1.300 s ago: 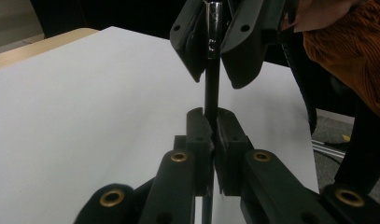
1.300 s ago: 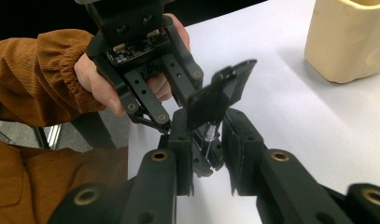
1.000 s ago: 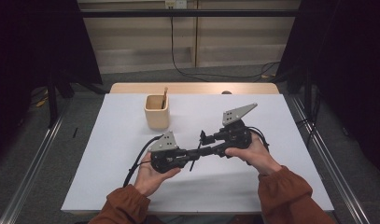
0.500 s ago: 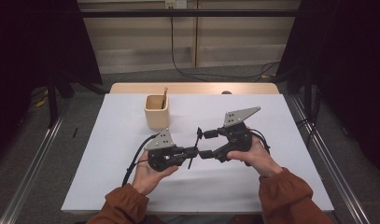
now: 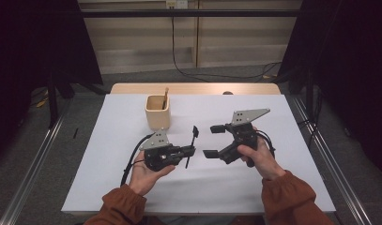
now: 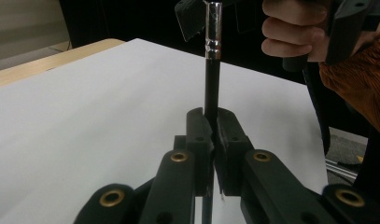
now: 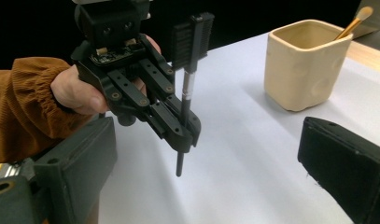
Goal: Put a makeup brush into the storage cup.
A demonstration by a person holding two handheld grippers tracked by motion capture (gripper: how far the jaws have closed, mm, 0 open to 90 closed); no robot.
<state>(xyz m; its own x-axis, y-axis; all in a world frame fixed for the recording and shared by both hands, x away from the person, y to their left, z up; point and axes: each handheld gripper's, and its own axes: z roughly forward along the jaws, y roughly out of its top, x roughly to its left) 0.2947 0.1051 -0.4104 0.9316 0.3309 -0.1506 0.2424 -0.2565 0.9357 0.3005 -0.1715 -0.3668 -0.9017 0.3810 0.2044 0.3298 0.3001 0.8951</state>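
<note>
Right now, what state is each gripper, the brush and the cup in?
left gripper: shut on the black brush, held over the table.
black brush: upright, clamped by its handle, flat head up.
right gripper: jaws just opened, nothing between them.
beige cup: upright on the white sheet, gold-handled stick leaning inside.

This is a lab-style recording bay, not a home. A wooden desk [image 5: 193,88] sits under a plain white sheet [image 5: 109,154], staged and bare apart from a beige cup [image 5: 157,112]. Black curtains [image 5: 34,42] hang on both sides, closing the space in. Metal rails [image 5: 31,173] run along the grey floor [image 5: 80,112] beside the desk. At the back, a pale panelled wall [image 5: 132,42] carries a socket [image 5: 175,3] with a black cable [image 5: 179,51] trailing down to the floor.
</note>
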